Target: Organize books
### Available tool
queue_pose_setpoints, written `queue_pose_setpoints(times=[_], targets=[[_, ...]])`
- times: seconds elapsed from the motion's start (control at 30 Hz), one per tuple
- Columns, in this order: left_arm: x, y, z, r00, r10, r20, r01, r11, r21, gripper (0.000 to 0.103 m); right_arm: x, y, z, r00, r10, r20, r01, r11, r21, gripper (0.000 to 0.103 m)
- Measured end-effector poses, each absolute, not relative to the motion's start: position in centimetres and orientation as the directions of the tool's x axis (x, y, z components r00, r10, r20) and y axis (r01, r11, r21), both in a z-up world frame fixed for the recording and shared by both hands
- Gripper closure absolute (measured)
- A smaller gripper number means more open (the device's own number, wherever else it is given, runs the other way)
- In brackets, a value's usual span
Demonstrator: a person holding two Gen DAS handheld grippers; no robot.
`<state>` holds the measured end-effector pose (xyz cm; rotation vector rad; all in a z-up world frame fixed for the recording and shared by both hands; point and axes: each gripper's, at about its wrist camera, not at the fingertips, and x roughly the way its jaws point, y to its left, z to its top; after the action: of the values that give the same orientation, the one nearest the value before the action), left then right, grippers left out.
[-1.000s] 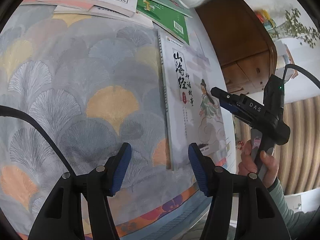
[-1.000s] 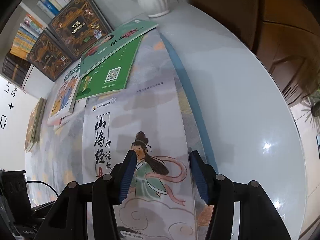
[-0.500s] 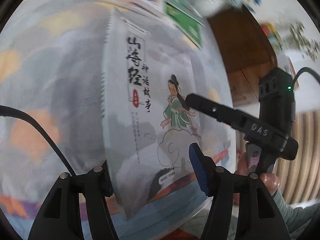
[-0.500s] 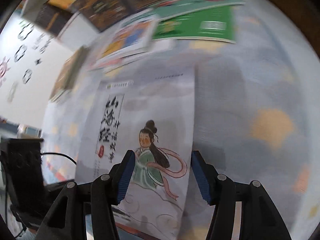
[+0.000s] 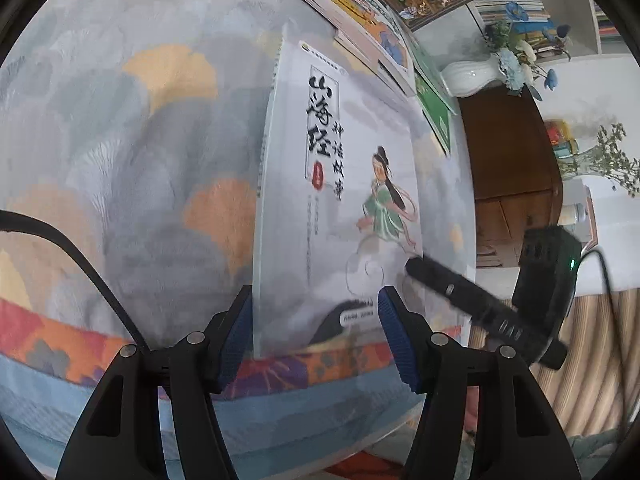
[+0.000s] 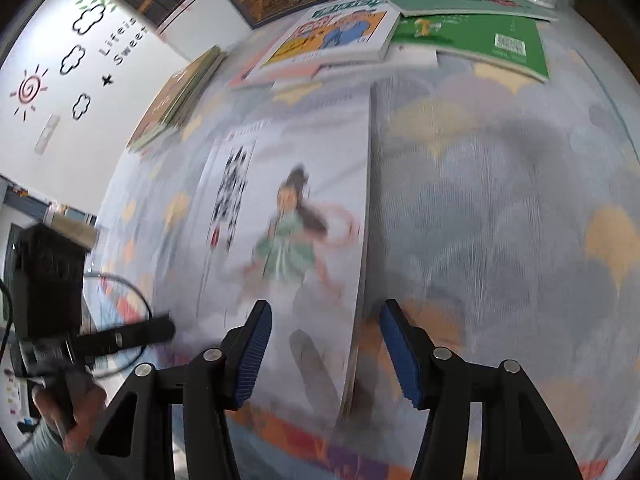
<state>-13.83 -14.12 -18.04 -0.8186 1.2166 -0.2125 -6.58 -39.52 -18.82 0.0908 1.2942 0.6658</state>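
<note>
A grey-white storybook (image 5: pixel 352 216) with black characters and a green-robed figure lies flat on the patterned tablecloth near the front edge; it also shows, blurred, in the right wrist view (image 6: pixel 288 240). My left gripper (image 5: pixel 314 328) is open, its jaws astride the book's near left corner. My right gripper (image 6: pixel 324 344) is open over the book's near right edge; it shows in the left wrist view (image 5: pixel 416 266) at the book's right side. Neither holds anything.
Other books lie at the table's far side: an orange-and-white picture book (image 6: pixel 336 36), green books (image 6: pixel 480 40) and a stack at the left (image 6: pixel 176 96). A white vase (image 5: pixel 472 76) stands at the back. A wooden cabinet (image 5: pixel 508 152) is beyond the table's right edge.
The grey-white book has slid leftwards from the table's right edge toward the middle. Both grippers moved with it and stay open. The views have swung and are blurred.
</note>
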Motion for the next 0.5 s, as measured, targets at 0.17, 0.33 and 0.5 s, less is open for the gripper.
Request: queue_pose_setpoints(times=[0.17,0.33,0.5], targets=[[-14.8,-14.7,-16.2,0.424,-0.556,-0.715,-0.224,0.700,-0.678,0.067,-8.1,-39.5,-18.9,0.154,0.482,-0.863,-0.430,0.819,0.381,0.053],[-15.0,-14.9,-13.9,0.485,-0.578,-0.656,-0.177,0.670,-0.721,0.087,-7.0,-41.6,-19.5,0.105,0.582,-0.807,-0.330,0.785,0.523,0.054],[-14.2,-15.5,-14.8,0.498,-0.529,-0.687,-0.232,0.682,-0.694,0.088,-6.4,-42.7,-20.0,0.081,0.636,-0.767,-0.257,0.757,0.601,0.054]])
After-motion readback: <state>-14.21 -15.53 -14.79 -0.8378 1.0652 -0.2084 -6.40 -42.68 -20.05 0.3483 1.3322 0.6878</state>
